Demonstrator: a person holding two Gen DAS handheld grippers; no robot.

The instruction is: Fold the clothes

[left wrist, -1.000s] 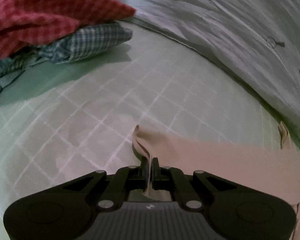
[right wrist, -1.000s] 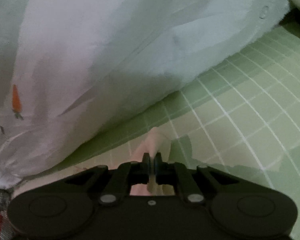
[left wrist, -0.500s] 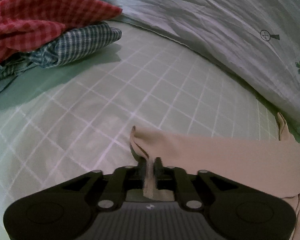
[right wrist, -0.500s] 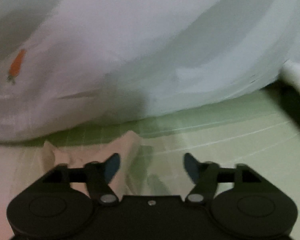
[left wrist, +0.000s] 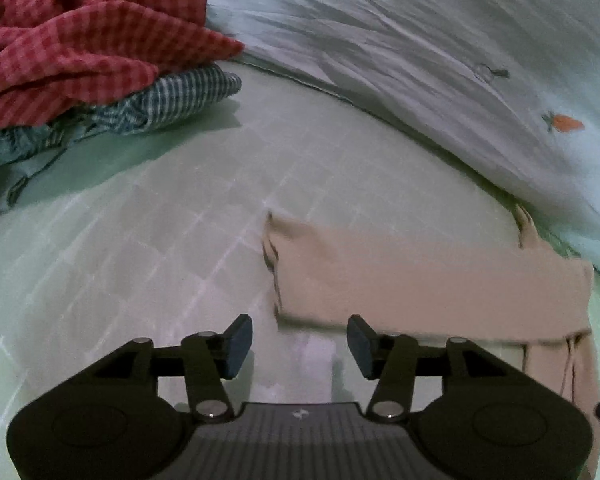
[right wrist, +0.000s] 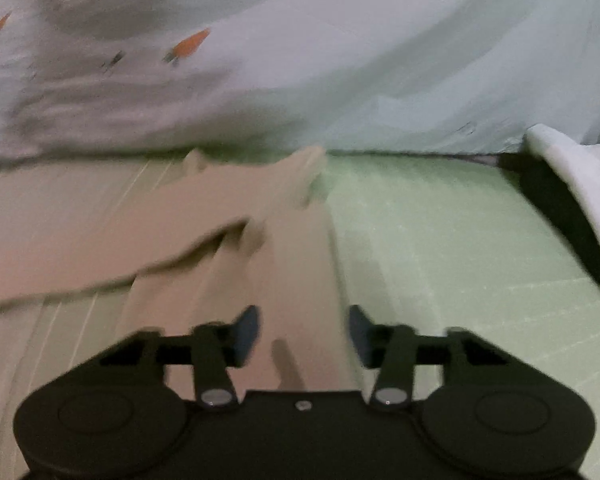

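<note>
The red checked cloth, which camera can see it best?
The left wrist view. The red checked cloth lies crumpled at the top left there, on top of a blue checked cloth. The right wrist view does not show it at all, only the beige garment and the pale quilt.

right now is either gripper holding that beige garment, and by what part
Neither holds it. The left gripper has just been opening, the right gripper closing, nothing pinched; the beige garment lies loose.
</note>
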